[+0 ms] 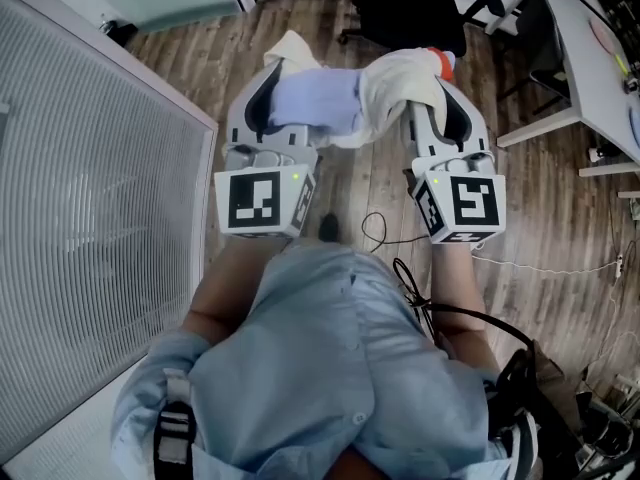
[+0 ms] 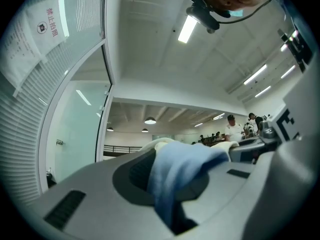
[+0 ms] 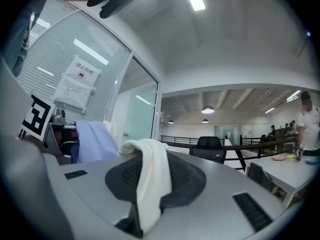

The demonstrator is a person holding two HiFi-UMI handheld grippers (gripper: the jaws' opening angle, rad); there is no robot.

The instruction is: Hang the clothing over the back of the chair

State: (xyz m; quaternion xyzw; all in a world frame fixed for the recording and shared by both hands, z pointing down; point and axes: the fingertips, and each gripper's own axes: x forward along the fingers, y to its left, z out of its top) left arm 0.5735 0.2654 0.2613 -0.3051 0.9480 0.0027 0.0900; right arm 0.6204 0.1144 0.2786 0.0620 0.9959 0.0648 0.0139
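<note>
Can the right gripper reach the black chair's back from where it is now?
Probably not yet: the right gripper, shut on the clothing, points toward the black chair, but wood floor separates them. Nothing blocks the way; a step closer should do.

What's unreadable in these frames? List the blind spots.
- Head view: what garment the clothing is. It is bunched between the left tongs and the right tongs.
- Head view: the black chair is cut by the top edge, so its backrest can't be made out.
- Head view: the orange bit is mostly under cloth and can't be identified.
- Left gripper view: the clothing covers the tong tips.
</note>
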